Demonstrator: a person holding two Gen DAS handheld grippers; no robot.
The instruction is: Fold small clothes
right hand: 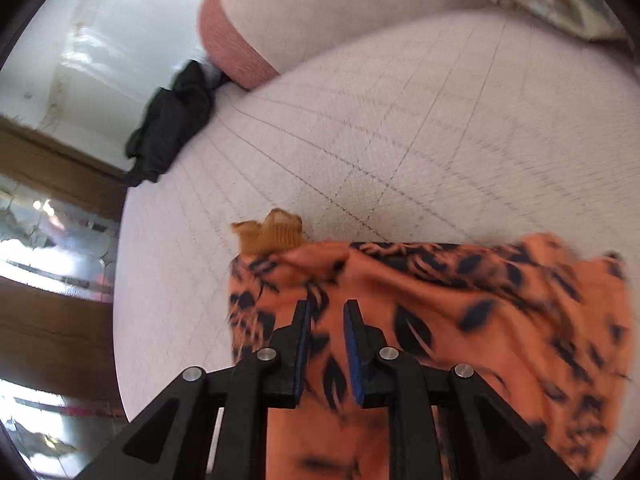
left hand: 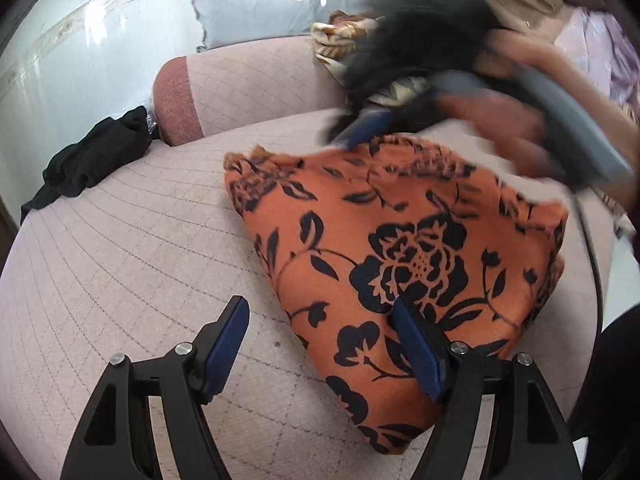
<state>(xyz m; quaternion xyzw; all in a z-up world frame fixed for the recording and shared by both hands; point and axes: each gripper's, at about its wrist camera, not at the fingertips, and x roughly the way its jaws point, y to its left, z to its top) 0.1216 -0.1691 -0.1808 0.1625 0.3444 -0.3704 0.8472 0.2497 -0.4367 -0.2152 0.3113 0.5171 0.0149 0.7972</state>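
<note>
An orange garment with black flowers [left hand: 400, 248] lies folded on the pale quilted bed cover [left hand: 140, 260]. My left gripper [left hand: 320, 316] is open at the garment's near left edge, its right finger [left hand: 416, 344] over the cloth, its left finger [left hand: 224, 340] over bare cover. My right gripper [right hand: 326, 312] hovers over the garment's far edge [right hand: 440, 320], its jaws a narrow gap apart with no cloth between them. It shows blurred in the left wrist view [left hand: 360, 132], held by a hand.
A black garment [left hand: 88, 156] lies crumpled at the bed's far left edge, also in the right wrist view [right hand: 172, 120]. A pink bolster [left hand: 176, 100] lies behind it. A heap of patterned and dark clothes [left hand: 400, 40] sits at the back right.
</note>
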